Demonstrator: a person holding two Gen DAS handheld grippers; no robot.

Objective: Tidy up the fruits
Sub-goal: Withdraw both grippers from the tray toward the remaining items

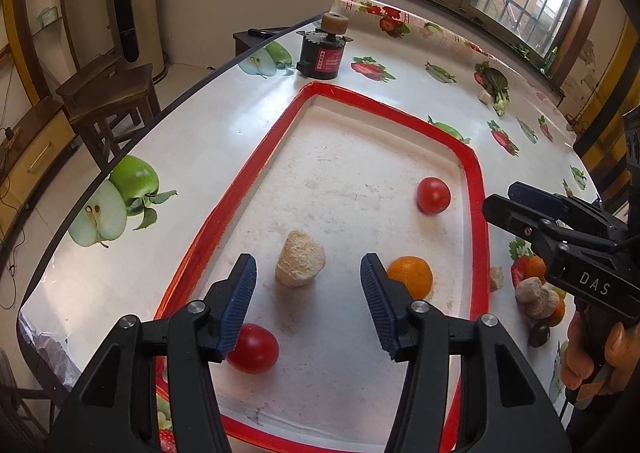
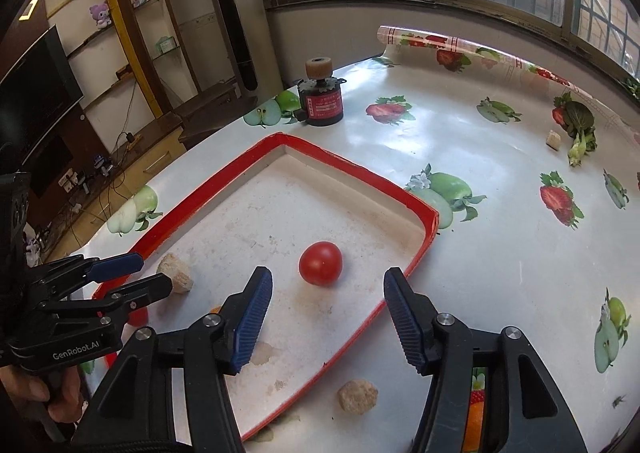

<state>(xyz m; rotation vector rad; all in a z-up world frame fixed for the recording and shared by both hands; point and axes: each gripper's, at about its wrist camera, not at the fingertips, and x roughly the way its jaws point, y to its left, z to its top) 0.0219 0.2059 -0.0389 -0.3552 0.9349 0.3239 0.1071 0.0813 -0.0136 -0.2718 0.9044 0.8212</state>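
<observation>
1. Readable writing: "DAS" in white on the body of the right gripper (image 1: 516,209) as seen from the left wrist; "GenRobot.AI" on the body of the left gripper (image 2: 138,275) as seen from the right wrist. The black motor (image 2: 322,101) with a tan roller on top carries a red label whose print is too small to read.
2. The left gripper has its blue ribbed pads apart with nothing between them; in its own view a beige crumbly lump (image 1: 300,259) lies on the tray floor below the gap.
3. The right gripper is likewise parted and empty; a red tomato (image 2: 321,263) sits on the tray floor ahead of the gap.
4. The red-rimmed tray (image 1: 248,173) with a white floor holds 2 tomatoes, the second (image 1: 254,349) partly hidden behind the left gripper's left pad, plus an orange (image 1: 412,275) partly hidden behind its right pad, and the beige lump.
5. Outside the tray's right rim, a small pile (image 1: 538,299) of beige, orange and dark pieces is partly covered by the right gripper and hard to tell apart. Another beige lump (image 2: 357,396) lies on the fruit-print tablecloth (image 2: 480,253) just beside the rim.
6. Both grippers point steeply down at the tray. A hand (image 1: 592,357) grips the right gripper's handle, cut off by the edge.
</observation>
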